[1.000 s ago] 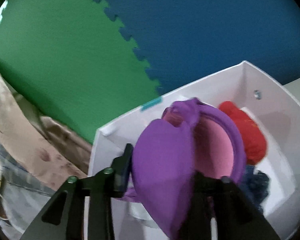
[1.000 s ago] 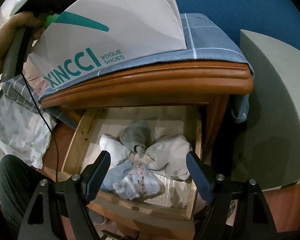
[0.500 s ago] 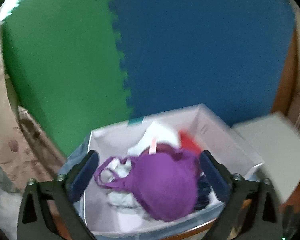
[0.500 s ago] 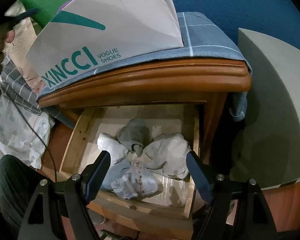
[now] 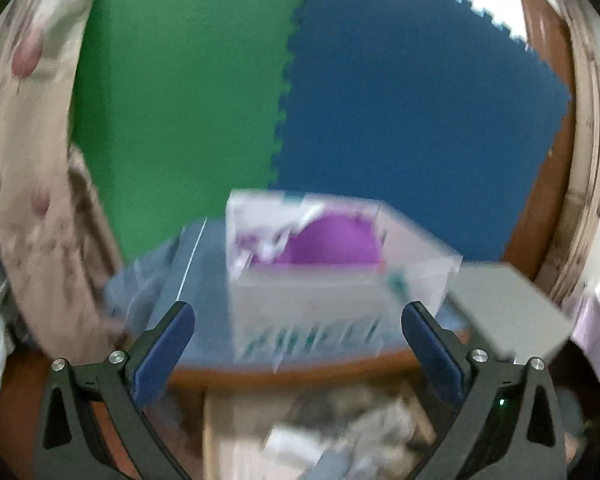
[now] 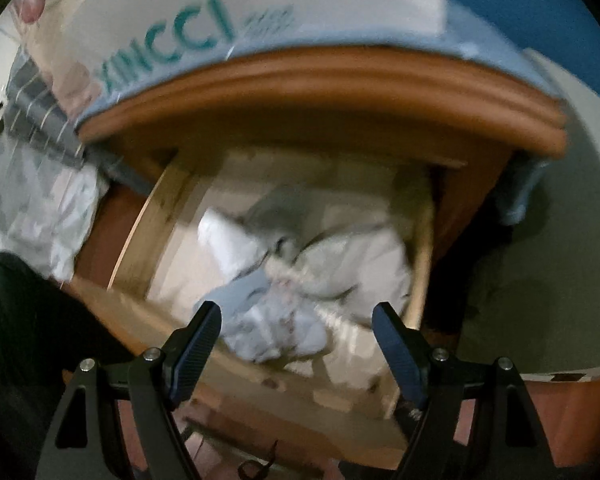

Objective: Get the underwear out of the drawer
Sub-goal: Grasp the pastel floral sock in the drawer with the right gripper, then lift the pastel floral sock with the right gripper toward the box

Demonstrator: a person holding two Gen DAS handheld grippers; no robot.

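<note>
A purple bra [image 5: 332,246] lies in the white shoe box [image 5: 312,312] on the cabinet top. My left gripper [image 5: 298,344] hangs in front of the box, open, with nothing between its fingers. Below it the blurred underwear [image 5: 352,440] in the drawer shows. In the right wrist view the wooden drawer [image 6: 140,248] stands pulled out, with white, grey and pale blue underwear [image 6: 300,276] heaped inside. My right gripper [image 6: 296,340] is open above the pale blue piece [image 6: 268,320], touching nothing.
A blue checked cloth [image 5: 196,264] covers the cabinet top [image 6: 320,80] under the box. A grey block [image 5: 508,304] stands to the right. Green and blue foam mats [image 5: 284,92] line the wall behind. Bedding [image 6: 36,208] and a person's dark trouser leg [image 6: 16,320] are at left.
My left gripper let go of the purple bra into the box, opened wide and drew back from it. My right gripper dipped closer to the drawer.
</note>
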